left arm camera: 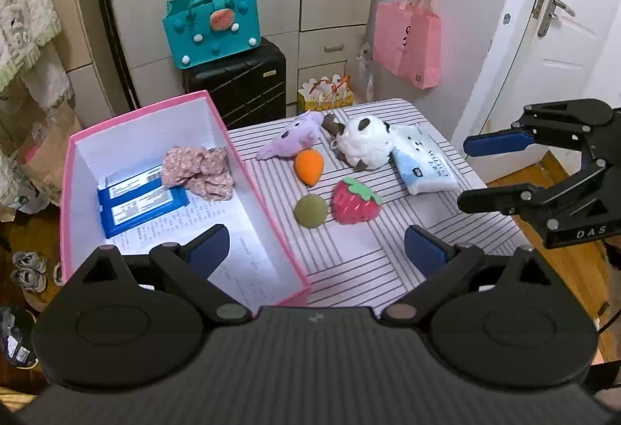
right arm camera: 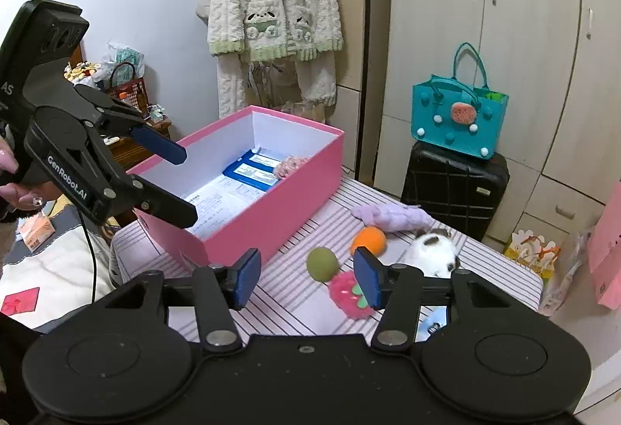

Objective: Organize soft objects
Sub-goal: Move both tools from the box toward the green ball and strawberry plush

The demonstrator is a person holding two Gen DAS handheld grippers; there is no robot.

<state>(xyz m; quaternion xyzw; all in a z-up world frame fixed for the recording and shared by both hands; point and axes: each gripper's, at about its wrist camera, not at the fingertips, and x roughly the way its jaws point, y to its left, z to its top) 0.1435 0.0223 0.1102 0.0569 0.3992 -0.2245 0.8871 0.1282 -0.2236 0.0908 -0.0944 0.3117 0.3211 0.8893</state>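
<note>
Right gripper, jaws apart and empty, points at green ball and strawberry plush just ahead. Left gripper, jaws wide and empty, straddles the wall of pink box. Remaining toys lie on striped tablecloth; bedroom with wardrobe behind.

pink box: matt card, white inside
tablecloth: striped cloth
strawberry: fuzzy plush
wipes pack: glossy plastic
green ball: matt, smooth
</note>
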